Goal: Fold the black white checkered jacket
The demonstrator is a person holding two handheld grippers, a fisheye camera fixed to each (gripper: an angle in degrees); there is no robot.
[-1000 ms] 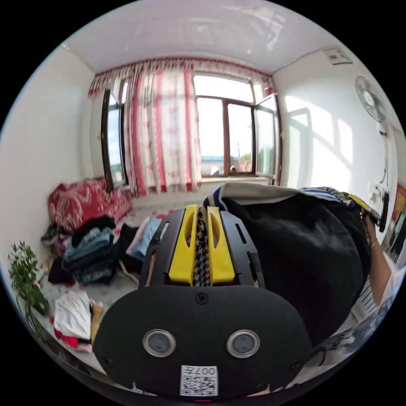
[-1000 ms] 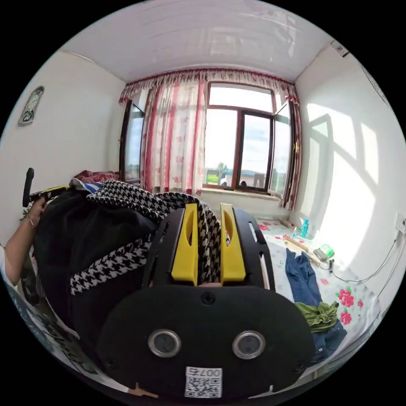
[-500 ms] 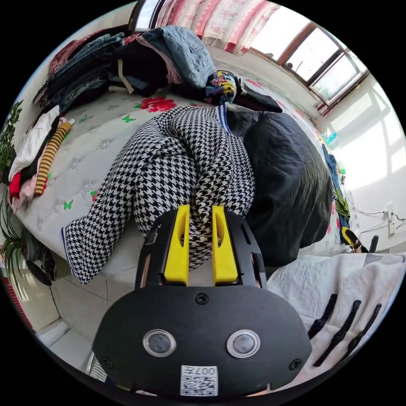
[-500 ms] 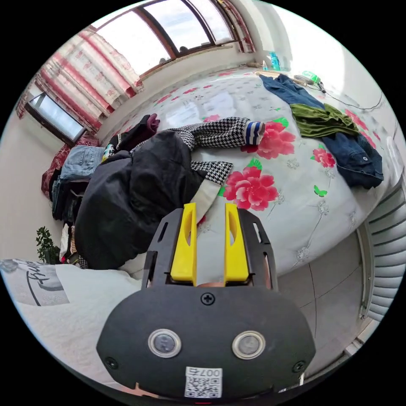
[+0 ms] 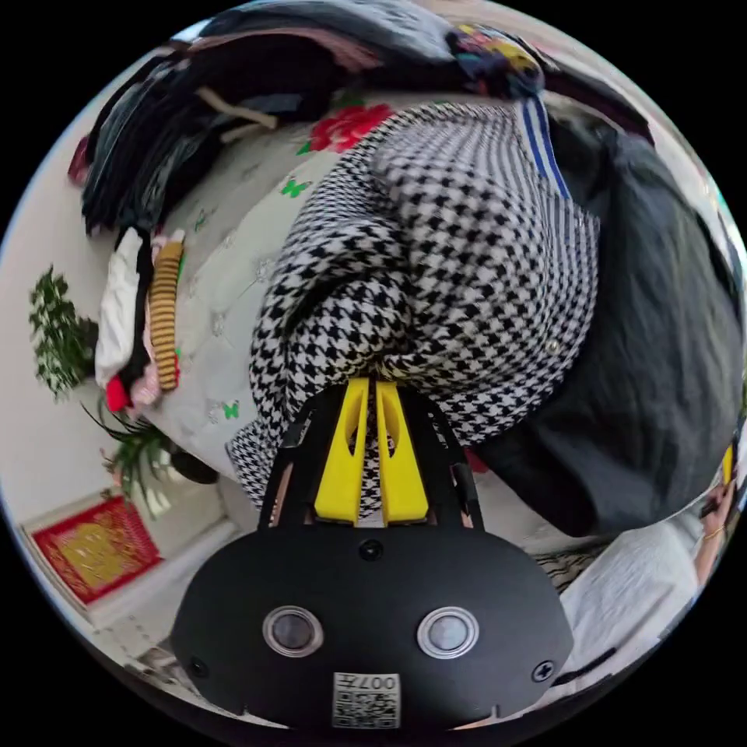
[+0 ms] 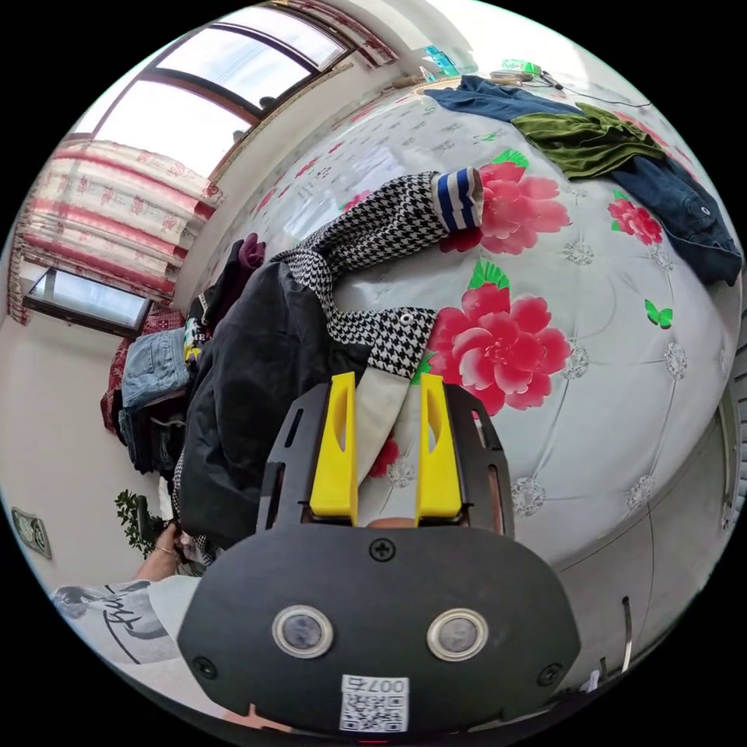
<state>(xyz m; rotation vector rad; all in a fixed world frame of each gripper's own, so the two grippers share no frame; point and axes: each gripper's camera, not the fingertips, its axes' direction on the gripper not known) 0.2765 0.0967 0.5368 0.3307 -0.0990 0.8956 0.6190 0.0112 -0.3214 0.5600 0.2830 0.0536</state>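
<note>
The black and white checkered jacket [image 5: 467,257] lies bunched on the bed, its black lining [image 5: 661,350] turned up beside it. My left gripper [image 5: 372,384] is shut on a fold of the checkered cloth. In the right gripper view the jacket's sleeve with a blue striped cuff [image 6: 459,198] stretches across the sheet, and the black lining [image 6: 249,381] is heaped on the left. My right gripper [image 6: 387,381] stands open at the jacket's front edge. A pale strip of that edge [image 6: 380,412] lies loose between its jaws.
The bed sheet [image 6: 622,389] is white with red flowers. A green garment [image 6: 583,140] and blue denim [image 6: 685,218] lie at its far side. Stacked clothes [image 5: 148,311] sit by the bed edge, near a potted plant [image 5: 58,342]. A person's hand [image 6: 167,537] shows low on the left.
The jacket, held up in both grippers a second ago, now lies on the bed. The right gripper has let go and come close to the pale edge. The left jaws have tightened on the cloth.
</note>
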